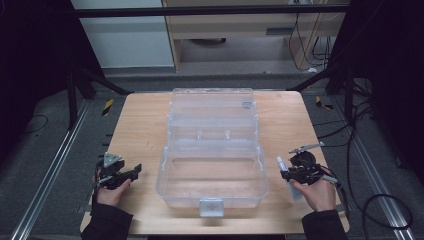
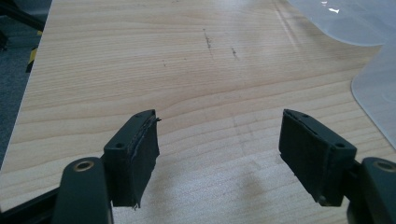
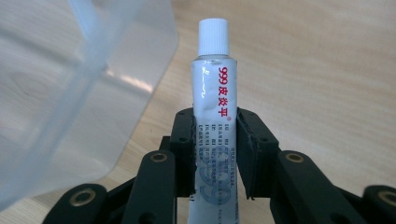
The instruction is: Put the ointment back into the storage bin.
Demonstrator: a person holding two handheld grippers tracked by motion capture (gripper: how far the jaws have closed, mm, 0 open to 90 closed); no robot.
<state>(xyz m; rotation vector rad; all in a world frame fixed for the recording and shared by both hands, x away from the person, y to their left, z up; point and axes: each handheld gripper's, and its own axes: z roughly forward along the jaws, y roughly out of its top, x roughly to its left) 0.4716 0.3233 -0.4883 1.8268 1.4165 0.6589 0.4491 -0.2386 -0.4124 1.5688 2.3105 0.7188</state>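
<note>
Tabletop (image 1: 145, 130): light wood grain, carrying a few dark scuffs in the left gripper view

Clear plastic storage box (image 1: 212, 172): sitting at the middle of the tabletop, lid (image 1: 212, 107) lying open and flat toward the far edge; latch tab (image 1: 211, 206) facing the near edge; its rounded clear corner is showing at the left of the right gripper view (image 3: 70, 93) and at the upper right of the left gripper view (image 2: 373, 93)

Left gripper (image 2: 219, 154): resting low near the front left corner of the tabletop, held in the person's left hand (image 1: 112, 192), well apart from the box; jaws standing wide apart with bare wood between them, gripping nothing

Right gripper (image 3: 215, 154): held in the person's right hand (image 1: 317, 192) just to the right of the box; jaws closing on both sides of an ointment tube (image 3: 215, 126)

Ointment tube: white, with a ribbed white screw cap (image 3: 213, 36) and red characters beside the digits 999; sticking out forward past the jaw tips, cap end pointing away from the hand, just beside the box's right wall; whether it is touching the wood is not clear
</note>
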